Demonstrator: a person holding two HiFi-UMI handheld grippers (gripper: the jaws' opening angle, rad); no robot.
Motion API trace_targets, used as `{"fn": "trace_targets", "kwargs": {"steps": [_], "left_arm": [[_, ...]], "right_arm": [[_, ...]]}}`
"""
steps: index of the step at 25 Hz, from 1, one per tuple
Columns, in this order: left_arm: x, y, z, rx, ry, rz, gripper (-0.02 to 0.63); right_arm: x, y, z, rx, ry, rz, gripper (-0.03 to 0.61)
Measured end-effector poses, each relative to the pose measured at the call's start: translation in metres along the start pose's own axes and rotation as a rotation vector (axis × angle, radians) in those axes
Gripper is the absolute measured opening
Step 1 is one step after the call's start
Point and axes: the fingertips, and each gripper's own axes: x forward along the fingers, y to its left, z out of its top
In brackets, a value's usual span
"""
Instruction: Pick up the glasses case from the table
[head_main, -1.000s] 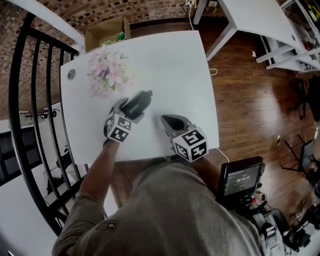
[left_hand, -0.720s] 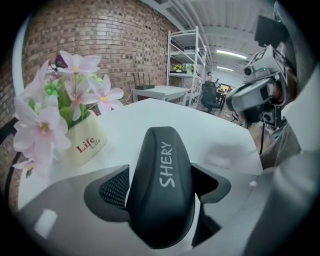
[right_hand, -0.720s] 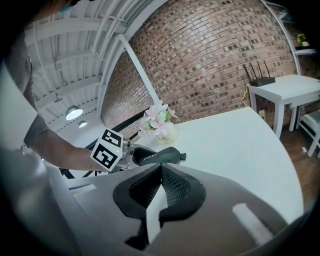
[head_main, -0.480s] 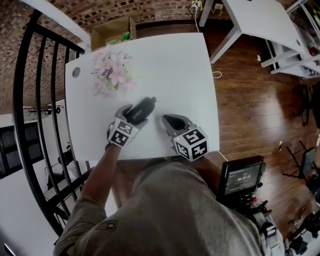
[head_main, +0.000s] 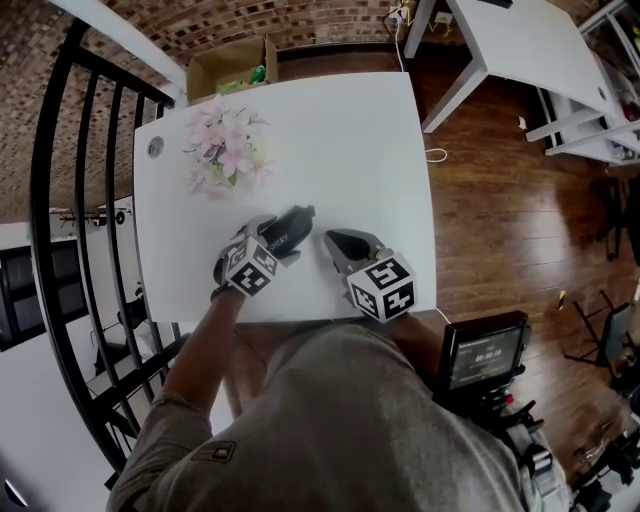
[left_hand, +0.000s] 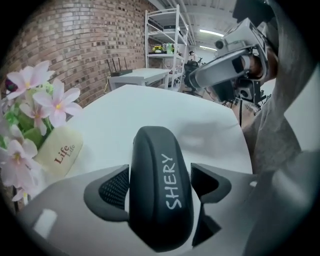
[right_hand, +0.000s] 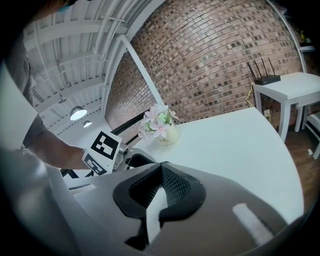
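Looking down from the head view, the person is standing at the near edge of the white counter (head_main: 340, 130). The left gripper (head_main: 270, 238) is reaching onto the black case (head_main: 290, 224), which is lying in the near half of the counter, a little short of the flowers (head_main: 225, 150). The right gripper (head_main: 337, 242) is sitting just beside the case, to its right and apart from it. From up here I cannot tell whether the case is off the counter.

In the left gripper view, the case (left_hand: 159, 165) is sitting lengthwise in the left gripper (left_hand: 160, 186), lettering up, with its far end poking out past the jaws. The jaws are pressing in on its two long sides, one pad (left_hand: 112, 192) right against it, so I am calling that a firm hold. The flowers (left_hand: 35, 100) are showing off to the left.

In the right gripper view, the right gripper (right_hand: 160, 192) is doing nothing. Its jaws are meeting and holding nothing, and it is just watching over the counter (right_hand: 240, 145).

By my reckoning the reach and the grasp are done. The lift itself is what is remaining, or is only just beginning.
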Motion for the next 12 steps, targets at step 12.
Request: {"fn": "trace_targets", "kwargs": {"steps": [12], "left_arm": [[-0.009, 0.001, 0.002, -0.135, -0.055, 0.024, 0.365]], "right_arm": [[-0.003, -0.004, 0.001, -0.002, -0.004, 0.015, 0.011]]}}
